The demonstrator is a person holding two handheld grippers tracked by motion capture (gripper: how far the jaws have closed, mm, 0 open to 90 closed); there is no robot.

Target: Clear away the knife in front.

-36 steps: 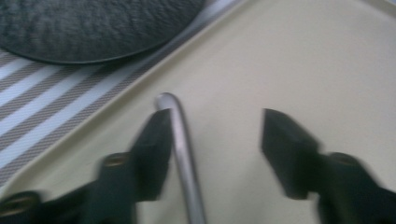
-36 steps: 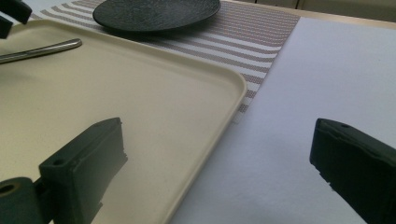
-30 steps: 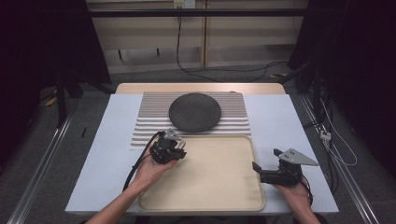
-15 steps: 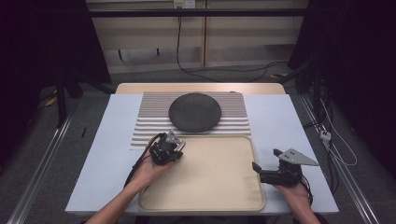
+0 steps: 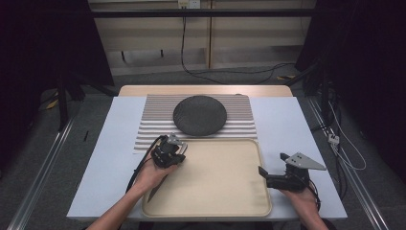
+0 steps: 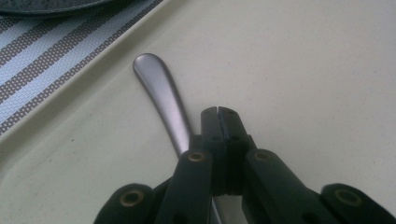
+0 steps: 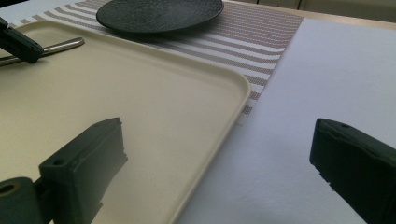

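Writing or brand marks cannot be read on anything in these views; the surfaces are plain or patterned only.

In the left gripper view a metal utensil handle lies flat on the cream tray, its rounded end pointing toward the tray's rim and the striped placemat beyond. The left tool sits over the near part of that handle, its jaws pressed together with no gap showing between the tips; the handle runs out from under them on their left side, so whether it is pinched or merely lies beneath them cannot be told. In the right gripper view the same handle juts out past the left tool toward the dark plate.

From the high view, the left tool is at the tray's far left corner, close to the placemat's edge, with the plate well apart on the placemat beyond. The utensil itself is too small to make out there.

The right tool hovers at the tray's right edge, over the rim and the white table. Its jaws stand wide apart with nothing between them, and it is well apart from the handle.
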